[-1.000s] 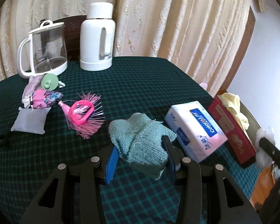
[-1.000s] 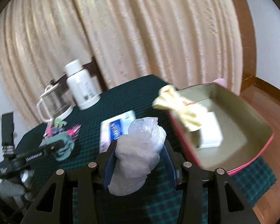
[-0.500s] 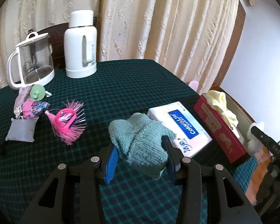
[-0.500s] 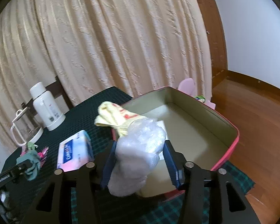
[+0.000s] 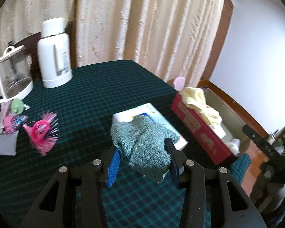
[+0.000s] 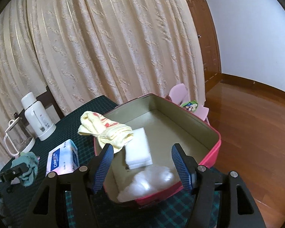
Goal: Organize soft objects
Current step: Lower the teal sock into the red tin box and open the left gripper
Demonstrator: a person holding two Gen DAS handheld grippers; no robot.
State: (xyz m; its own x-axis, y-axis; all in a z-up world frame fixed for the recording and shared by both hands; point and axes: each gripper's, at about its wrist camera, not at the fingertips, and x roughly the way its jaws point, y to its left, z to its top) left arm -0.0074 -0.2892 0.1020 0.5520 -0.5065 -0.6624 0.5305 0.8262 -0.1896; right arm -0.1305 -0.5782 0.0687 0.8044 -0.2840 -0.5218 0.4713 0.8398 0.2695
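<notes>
My left gripper (image 5: 142,159) is shut on a green knitted cloth (image 5: 142,142) and holds it above the dark checked table. It also shows in the right wrist view (image 6: 26,168). My right gripper (image 6: 142,163) is open over the near end of the red box (image 6: 216,142). A white plastic bag (image 6: 148,182) lies blurred inside the box under the open jaws. A yellow cloth (image 6: 106,131) drapes over the box's left rim beside a white sponge (image 6: 137,152). The box also shows in the left wrist view (image 5: 197,133).
A tissue pack (image 5: 152,119) lies on the table (image 5: 96,95) between the cloth and the box. A pink feathery toy (image 5: 41,131), a grey pouch (image 5: 5,144) and small toys lie at the left. A glass kettle (image 5: 11,81) and white thermos (image 5: 54,55) stand at the back.
My right gripper opened over the box and the white bag dropped inside. My left gripper carried the green cloth right, closer to the box.
</notes>
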